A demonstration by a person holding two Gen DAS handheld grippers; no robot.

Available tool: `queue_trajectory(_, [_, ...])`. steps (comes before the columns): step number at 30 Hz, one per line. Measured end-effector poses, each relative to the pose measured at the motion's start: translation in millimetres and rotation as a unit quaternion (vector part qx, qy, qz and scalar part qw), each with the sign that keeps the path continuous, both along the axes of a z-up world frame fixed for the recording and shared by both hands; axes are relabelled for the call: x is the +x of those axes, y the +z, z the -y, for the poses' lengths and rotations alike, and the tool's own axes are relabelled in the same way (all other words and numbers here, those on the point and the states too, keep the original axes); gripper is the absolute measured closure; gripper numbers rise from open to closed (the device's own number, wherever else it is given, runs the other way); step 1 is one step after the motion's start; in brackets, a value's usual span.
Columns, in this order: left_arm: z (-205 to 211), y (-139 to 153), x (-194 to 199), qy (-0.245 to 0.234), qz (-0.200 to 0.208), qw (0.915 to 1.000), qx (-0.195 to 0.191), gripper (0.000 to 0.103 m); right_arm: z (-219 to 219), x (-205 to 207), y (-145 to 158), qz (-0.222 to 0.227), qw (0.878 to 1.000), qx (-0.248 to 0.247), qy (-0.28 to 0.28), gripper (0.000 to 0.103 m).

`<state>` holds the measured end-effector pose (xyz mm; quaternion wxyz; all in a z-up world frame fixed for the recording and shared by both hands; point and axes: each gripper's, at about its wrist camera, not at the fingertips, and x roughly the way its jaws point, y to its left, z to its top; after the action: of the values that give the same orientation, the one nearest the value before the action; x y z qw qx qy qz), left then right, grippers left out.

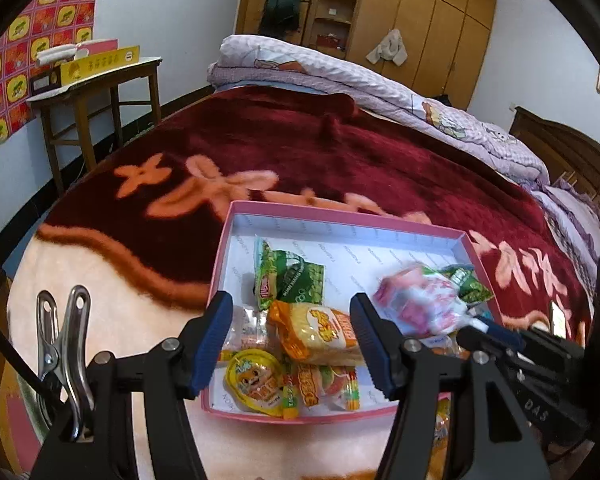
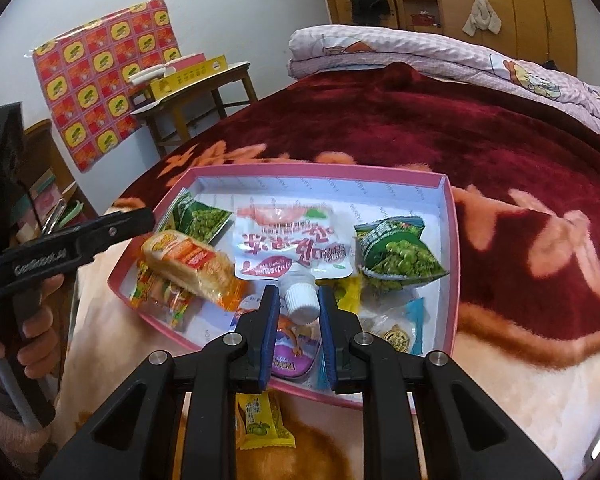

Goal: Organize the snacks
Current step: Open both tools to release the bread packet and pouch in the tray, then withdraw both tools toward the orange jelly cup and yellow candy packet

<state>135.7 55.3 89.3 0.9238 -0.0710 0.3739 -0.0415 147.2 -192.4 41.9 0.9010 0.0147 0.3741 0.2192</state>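
Right gripper (image 2: 299,304) is pinched on the white cap of the pink jelly pouch (image 2: 296,246), which hangs over the middle of the pink tray (image 2: 452,240). Left gripper (image 1: 292,336) is spread over the tray's near-left corner, nothing between the pads, above the orange bread pack (image 1: 320,334). Tray sits on the red blanket (image 1: 300,140); a yellow candy (image 2: 262,420) lies on it off the tray's near edge.
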Motion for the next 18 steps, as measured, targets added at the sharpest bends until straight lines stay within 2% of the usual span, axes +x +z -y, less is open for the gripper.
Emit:
queue_trajectory(4, [8.1,2.0,-7.2,-0.015,0.000,0.9999,0.007,0.039,-0.1,-3.9,3.0,0.011,1.000,-0.002,-0.001,0.066])
queue_trajectory(10, [24.5,2.9,-20.1,-0.041,-0.004,0.9991,0.014,0.039,4.2,-12.5,8.3,0.018,1.000,0.002,0.003,0.066])
queue_trajectory(18, [40.8,-0.4,-36.0,-0.065,-0.022,0.9975,0.012,0.039,15.8,-27.3,10.9,0.006,1.000,0.005,-0.004,0.066])
